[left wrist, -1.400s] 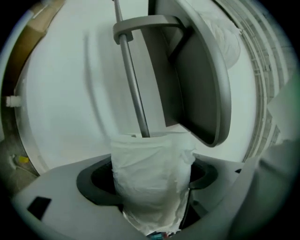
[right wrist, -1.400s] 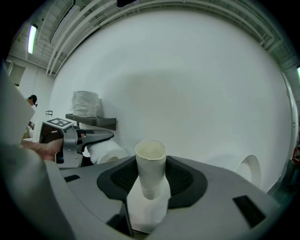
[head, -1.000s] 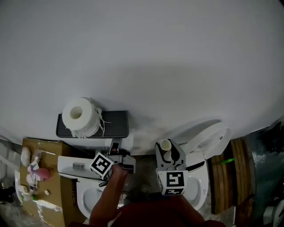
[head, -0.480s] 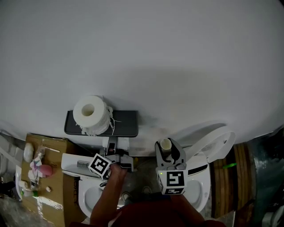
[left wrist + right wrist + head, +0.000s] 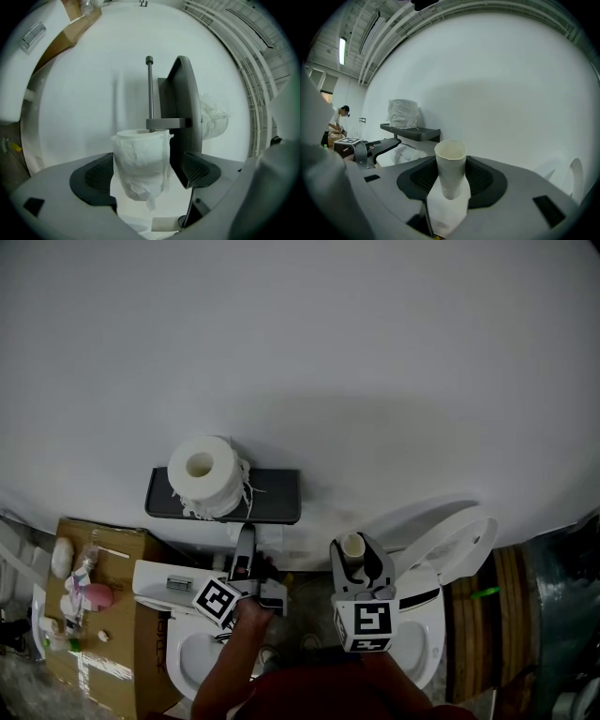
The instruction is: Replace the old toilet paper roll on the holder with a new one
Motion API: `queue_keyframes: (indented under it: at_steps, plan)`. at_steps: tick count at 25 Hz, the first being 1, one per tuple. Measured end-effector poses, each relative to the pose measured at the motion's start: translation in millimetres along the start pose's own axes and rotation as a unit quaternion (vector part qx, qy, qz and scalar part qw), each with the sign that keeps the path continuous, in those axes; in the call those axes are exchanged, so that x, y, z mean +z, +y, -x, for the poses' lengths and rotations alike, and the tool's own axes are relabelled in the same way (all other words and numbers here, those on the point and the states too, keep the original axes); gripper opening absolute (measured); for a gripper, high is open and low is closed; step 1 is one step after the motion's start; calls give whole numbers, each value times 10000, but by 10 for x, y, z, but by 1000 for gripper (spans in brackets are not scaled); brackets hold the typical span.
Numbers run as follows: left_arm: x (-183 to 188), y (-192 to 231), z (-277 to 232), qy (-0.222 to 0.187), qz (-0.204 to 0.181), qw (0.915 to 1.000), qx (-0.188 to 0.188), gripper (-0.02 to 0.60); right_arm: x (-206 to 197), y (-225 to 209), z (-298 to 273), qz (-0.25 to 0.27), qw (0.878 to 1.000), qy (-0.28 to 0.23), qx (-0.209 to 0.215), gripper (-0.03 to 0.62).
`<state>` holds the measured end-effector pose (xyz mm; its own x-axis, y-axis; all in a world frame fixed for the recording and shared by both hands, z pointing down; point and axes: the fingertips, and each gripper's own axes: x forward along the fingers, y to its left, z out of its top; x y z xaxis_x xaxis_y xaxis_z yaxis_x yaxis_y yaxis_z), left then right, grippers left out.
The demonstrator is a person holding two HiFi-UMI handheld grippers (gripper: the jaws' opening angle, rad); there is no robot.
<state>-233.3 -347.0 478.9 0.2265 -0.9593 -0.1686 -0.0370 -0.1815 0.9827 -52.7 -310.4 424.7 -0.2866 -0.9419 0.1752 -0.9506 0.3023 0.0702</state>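
Grey left gripper [image 5: 247,538], right gripper [image 5: 352,547], black-white marker cubes [image 5: 217,601], dark red top [image 5: 319,692]

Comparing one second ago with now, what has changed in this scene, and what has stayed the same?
The left gripper has shifted slightly left beneath the shelf in the head view. Its jaws are opening around the paper roll between them without pressing it. Unchanged: the right gripper holds the cardboard tube; the full roll sits on the shelf.

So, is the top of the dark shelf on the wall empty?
No, in the head view a white toilet paper roll sits on the left part of the dark shelf.
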Motion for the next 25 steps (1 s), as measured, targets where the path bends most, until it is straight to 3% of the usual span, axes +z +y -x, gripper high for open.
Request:
queue_keyframes:
  at_steps: [5,11,15,18,19,22,23,25]
  plan:
    - [-11,-59,372,1,9,10000,81,471,25,156,56,27,9999,-26,138,187]
    - [161,-333,788,-97,-810,9966,-69,469,77,374,123,47,9993,-79,372,187]
    - [362,-506,888,-627,-302,9970,-329,468,109,502,127,91,9986,-106,504,187]
    - [438,-492,939,-915,-154,9953,-258,452,114,596,113,99,9981,-112,590,187]
    - [448,-487,956,-966,-172,9949,-212,393,120,623,110,98,9980,-120,615,187]
    - [478,-487,997,-1089,-137,9938,-145,93,139,675,113,101,9976,-156,667,187]
    - [485,-495,1000,-1096,-119,9938,-161,38,141,683,117,94,9975,-159,677,187]
    - [490,-532,997,-1054,-179,9941,-207,17,147,688,124,60,9975,-162,684,187]
